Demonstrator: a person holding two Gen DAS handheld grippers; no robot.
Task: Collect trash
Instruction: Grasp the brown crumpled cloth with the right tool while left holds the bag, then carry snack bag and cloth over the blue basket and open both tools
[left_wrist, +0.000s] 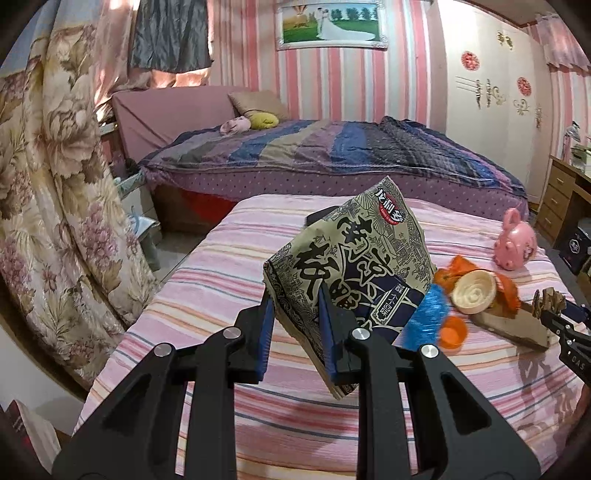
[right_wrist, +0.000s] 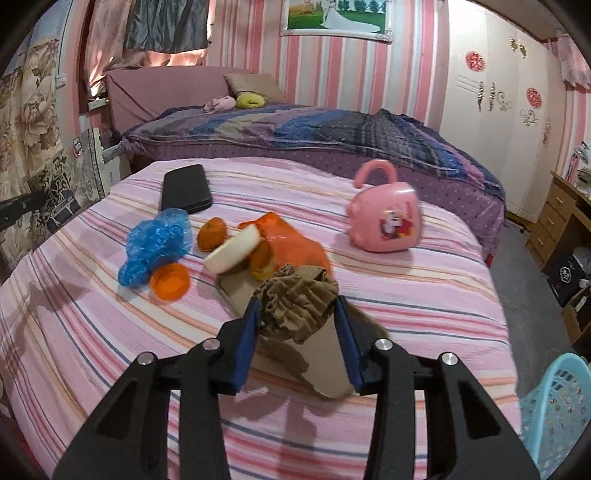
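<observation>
Glossy printed foil snack bag (left_wrist: 351, 266); crinkled matt brown paper wad (right_wrist: 295, 306). Shiny blue plastic film (right_wrist: 157, 243) on striped woven cloth bedsheet (right_wrist: 406, 306).

Your left wrist camera looks forward and down along its gripper (left_wrist: 295, 314), close over the striped bed (left_wrist: 207, 280). Your right wrist camera faces likewise from further right; both share the pink toy (left_wrist: 515, 242) and the far bed (left_wrist: 332, 155).

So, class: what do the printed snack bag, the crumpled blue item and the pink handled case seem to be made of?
Snack bag: thin printed plastic film, judging by its creases and slight sheen. Blue item: thin translucent plastic film, crinkled and glossy. Pink case: moulded hard plastic, smooth with soft highlights.
</observation>
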